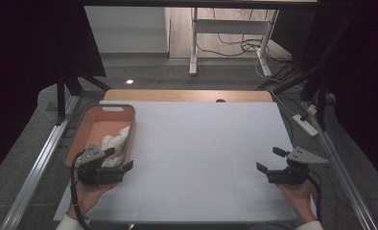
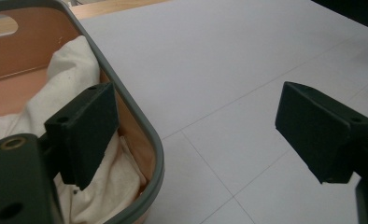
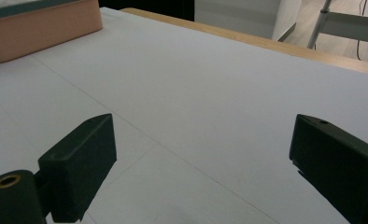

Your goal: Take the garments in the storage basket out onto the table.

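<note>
A white sheet (image 1: 201, 158) lies under the left gripper (image 1: 120, 159) and the right gripper (image 1: 269, 159), and covers the stretch between them; faint lines cross it. Past its far edge, well ahead of both grippers, shows a strip of wooden tabletop (image 1: 187, 95). On the floor ahead and to the right of the right gripper lies a power strip (image 1: 306, 124). A metal rail (image 1: 38, 167) runs along the floor to the left of the left gripper. Far ahead stand white desk legs (image 1: 194, 43) with loose cables (image 1: 240, 48) beside them. Black curtains (image 1: 33, 48) hang at both sides.

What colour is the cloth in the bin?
Off-white, plain cloth, clearest in the left gripper view, lying in the salmon bin.
</note>
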`<action>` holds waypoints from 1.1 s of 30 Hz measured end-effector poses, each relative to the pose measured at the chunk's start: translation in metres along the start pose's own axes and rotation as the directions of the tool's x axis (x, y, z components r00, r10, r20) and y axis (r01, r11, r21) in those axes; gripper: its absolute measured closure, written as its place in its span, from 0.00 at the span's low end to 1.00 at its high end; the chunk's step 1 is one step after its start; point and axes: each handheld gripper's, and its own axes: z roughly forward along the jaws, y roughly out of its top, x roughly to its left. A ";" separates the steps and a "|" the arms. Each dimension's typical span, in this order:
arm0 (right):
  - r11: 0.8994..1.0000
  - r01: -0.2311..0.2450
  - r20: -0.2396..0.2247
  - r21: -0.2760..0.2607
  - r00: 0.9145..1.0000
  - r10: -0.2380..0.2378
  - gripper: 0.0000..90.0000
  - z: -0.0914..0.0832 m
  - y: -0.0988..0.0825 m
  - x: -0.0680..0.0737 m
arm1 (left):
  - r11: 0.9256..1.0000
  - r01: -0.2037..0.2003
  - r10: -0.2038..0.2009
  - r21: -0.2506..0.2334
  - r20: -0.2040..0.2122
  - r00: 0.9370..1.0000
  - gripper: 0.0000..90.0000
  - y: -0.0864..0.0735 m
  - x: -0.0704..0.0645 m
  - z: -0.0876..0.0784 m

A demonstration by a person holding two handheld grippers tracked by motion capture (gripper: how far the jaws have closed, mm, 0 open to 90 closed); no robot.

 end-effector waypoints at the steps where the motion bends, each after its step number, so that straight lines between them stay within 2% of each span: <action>1: 1.000 0.000 0.000 0.000 1.000 0.000 0.08 0.000 0.000 0.000 | 1.000 0.000 0.000 0.000 0.000 1.000 0.15 0.000 0.000 0.000; 20: 1.000 0.006 0.001 0.007 1.000 -0.006 0.08 0.002 -0.001 0.002 | 1.000 0.000 0.001 0.015 -0.011 1.000 0.17 0.002 -0.001 -0.001; 33: 1.000 -0.009 -0.008 0.008 1.000 0.009 0.08 0.002 -0.001 0.002 | 1.000 0.008 -0.008 0.015 -0.019 1.000 0.19 0.005 -0.001 -0.004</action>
